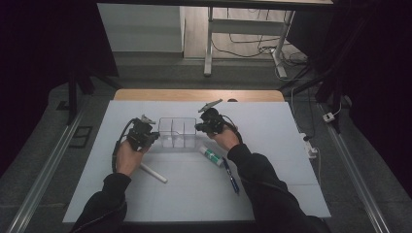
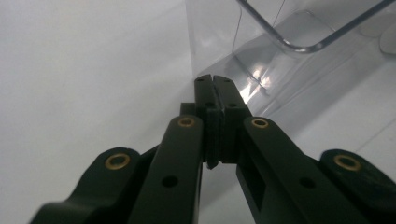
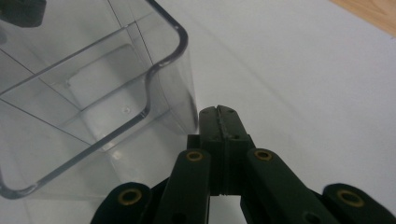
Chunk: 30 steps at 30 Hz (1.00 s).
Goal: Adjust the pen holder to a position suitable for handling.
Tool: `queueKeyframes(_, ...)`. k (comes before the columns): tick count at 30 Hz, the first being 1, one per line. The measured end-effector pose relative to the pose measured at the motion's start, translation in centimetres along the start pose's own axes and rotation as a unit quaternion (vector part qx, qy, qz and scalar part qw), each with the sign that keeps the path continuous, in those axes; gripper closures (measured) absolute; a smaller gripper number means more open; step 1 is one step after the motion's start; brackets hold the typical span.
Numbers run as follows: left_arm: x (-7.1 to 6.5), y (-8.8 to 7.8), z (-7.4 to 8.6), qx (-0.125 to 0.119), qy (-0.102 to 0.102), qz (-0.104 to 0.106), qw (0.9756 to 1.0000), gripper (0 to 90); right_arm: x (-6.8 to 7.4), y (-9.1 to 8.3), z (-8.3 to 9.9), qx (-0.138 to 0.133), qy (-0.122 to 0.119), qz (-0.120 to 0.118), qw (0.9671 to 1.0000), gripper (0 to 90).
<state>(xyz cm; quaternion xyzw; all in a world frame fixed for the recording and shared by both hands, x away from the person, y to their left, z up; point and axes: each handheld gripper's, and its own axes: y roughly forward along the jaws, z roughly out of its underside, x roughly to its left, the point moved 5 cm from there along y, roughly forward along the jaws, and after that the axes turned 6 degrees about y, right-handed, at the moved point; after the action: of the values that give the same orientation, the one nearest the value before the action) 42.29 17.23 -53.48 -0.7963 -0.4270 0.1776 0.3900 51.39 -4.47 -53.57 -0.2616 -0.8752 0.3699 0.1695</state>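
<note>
Honestly, both tools are clenched empty, left tool [image 1: 151, 136] and right tool [image 1: 200, 127] flanking the clear box [image 1: 177, 132] mid-table [image 1: 272, 145]. Squeeze unevenly and I reckon that slick plastic skids or tips.

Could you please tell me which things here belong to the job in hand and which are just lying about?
In the job:
clear box
left gripper, jaws shut
right gripper, jaws shut

Lying about:
white tube
green-and-white tube
blue pen
</note>
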Motion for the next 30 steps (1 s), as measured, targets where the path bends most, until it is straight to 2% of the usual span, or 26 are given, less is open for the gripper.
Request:
queueKeyframes(9,-0.8,-0.9,1.3,0.012,0.003,0.010,0.9999,88.4,1.5,-0.5,0.7,0.008,-0.016,-0.011,0.9998,89.8)
queueKeyframes(21,-2.0,-2.1,2.6,0.023,0.005,0.018,0.9996,88.4,3.0,-1.4,1.3,0.009,-0.021,-0.025,0.9994,89.8)
queueKeyframes(25,-2.2,-2.1,2.7,0.026,0.003,0.017,0.9995,88.4,3.2,-1.5,1.3,0.011,-0.024,-0.022,0.9994,89.8)
queueKeyframes(30,-2.2,-1.9,2.7,0.027,0.000,0.013,0.9995,88.4,2.9,-0.9,1.4,0.015,-0.025,-0.012,0.9995,89.8)
